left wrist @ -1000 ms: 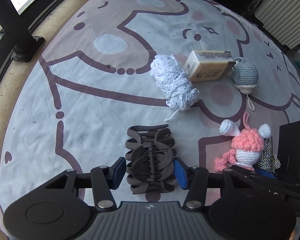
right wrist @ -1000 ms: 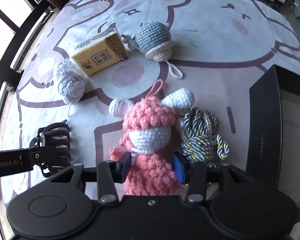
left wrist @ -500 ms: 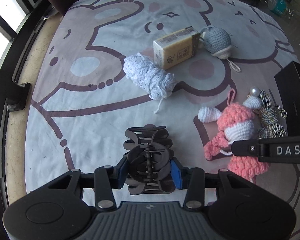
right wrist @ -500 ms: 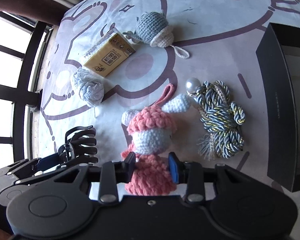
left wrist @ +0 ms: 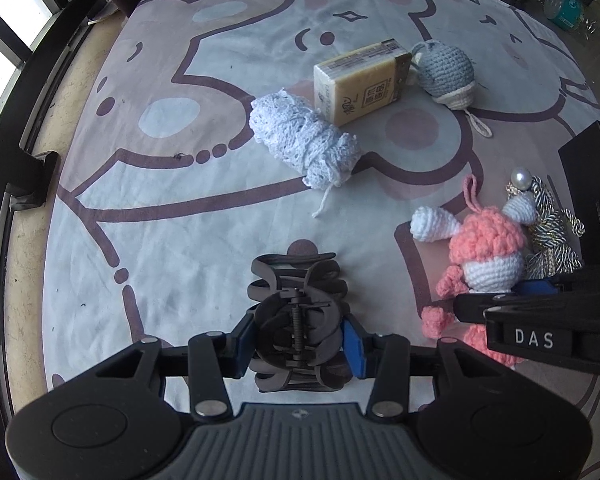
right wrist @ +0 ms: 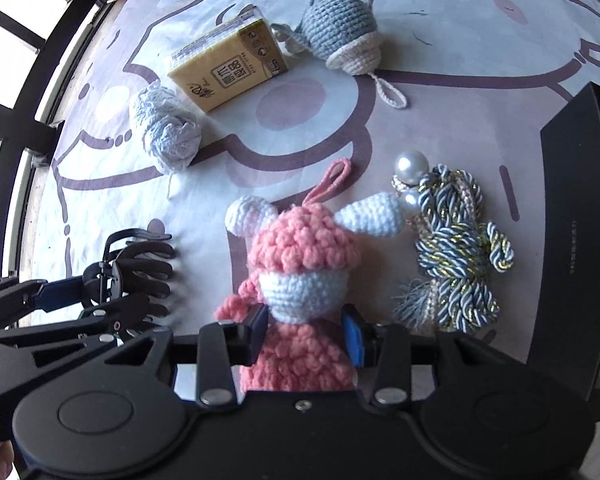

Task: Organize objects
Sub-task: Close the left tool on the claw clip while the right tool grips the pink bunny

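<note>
At the far left, the left gripper (left wrist: 299, 339) has its blue fingers (left wrist: 245, 334) pressed against both sides of the black hair claw clip (left wrist: 296, 320); a second ago they stood apart from the clip with a gap on each side, and half a second ago they had just closed on it. The clip now sits higher in the left wrist view, though whether it has cleared the cartoon-printed cloth (left wrist: 172, 208) cannot be told.

Further right on the cloth, the white lace bundle (left wrist: 304, 140), the yellow tissue pack (left wrist: 362, 82) and the grey crochet toy (left wrist: 446, 72) lie where they lay before, the pack touching the toy and just beside the bundle.

Next comes the pink crochet doll (right wrist: 304, 280). The right gripper (right wrist: 306, 336) is clamped on its lower body, fingers (right wrist: 354, 336) narrowed against the yarn; a second ago they were wider around it. The doll's head now stands more upright toward the camera.

Just beside the doll lies the blue-and-gold cord bundle (right wrist: 456, 248) with its pearl (right wrist: 410, 164), the pearl hidden a second ago and now in plain sight. At the far right is the black box (right wrist: 576, 240).
</note>
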Tool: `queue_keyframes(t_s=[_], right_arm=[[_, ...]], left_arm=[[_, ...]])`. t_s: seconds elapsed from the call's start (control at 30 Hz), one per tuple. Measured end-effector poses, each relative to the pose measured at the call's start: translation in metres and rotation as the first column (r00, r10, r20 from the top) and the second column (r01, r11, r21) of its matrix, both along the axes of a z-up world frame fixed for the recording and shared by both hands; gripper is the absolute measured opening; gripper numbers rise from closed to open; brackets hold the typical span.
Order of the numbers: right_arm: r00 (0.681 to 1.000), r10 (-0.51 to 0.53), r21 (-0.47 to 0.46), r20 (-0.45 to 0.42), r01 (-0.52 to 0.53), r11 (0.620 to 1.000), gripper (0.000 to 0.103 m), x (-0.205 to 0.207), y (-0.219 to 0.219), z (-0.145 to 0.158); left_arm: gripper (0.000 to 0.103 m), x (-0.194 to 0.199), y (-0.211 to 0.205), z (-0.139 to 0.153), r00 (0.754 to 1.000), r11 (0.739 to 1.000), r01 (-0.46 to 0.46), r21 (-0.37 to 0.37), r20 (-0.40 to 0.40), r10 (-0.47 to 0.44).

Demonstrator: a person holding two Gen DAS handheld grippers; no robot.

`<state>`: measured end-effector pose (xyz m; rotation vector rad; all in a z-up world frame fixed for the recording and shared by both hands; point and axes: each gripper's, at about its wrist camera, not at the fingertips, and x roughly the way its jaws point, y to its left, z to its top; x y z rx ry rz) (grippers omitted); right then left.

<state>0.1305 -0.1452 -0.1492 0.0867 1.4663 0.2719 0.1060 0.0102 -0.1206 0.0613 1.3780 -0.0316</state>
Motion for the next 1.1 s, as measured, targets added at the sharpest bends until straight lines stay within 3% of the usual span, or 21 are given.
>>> queue_keyframes(t_s=[0.17,0.6,1.1], right_arm=[[1.000,-0.014,0.010,0.027,0.014,1.000,0.031,0.000,-0.003,0.006],[0.984,-0.083,0.065,0.160,0.073,0.995,0.031,-0.016,-0.020,0.054],[0.943,-0.126,0.073,0.308,0.109,0.991,0.031,-0.056,-0.046,0.103]], left_arm=[[0.046,0.000,0.008,0.008,0.998,0.999,-0.049,-0.025,0.026,0.049],[0.045,-0.014,0.009,0.051,0.982,0.991,-0.113,-0.078,0.141,0.123],[0.045,-0.040,-0.014,0.087,0.967,0.989,-0.117,-0.093,0.217,0.135]])
